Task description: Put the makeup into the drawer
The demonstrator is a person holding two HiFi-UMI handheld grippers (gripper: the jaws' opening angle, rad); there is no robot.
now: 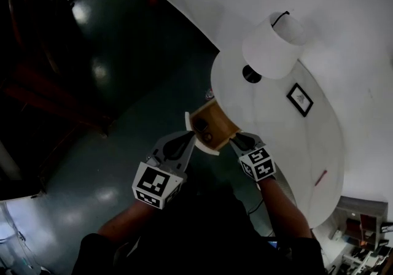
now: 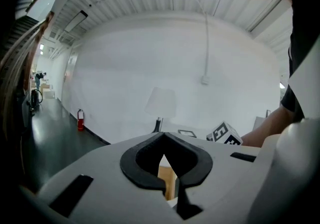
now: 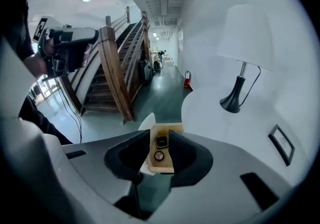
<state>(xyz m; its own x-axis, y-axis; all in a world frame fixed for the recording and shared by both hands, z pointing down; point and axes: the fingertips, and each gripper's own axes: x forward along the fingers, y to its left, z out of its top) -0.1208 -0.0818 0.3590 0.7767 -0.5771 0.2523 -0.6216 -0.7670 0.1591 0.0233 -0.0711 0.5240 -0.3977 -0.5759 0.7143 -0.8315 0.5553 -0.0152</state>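
Right gripper view | makeup (image 3: 162, 142) inside drawer (image 3: 161, 169) | beyond spread jaws of right hand-held gripper (image 3: 159, 134) (not touching)

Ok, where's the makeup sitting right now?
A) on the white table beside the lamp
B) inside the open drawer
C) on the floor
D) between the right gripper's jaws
B: in the right gripper view, a dark square case and a round case lie inside the open wooden drawer.
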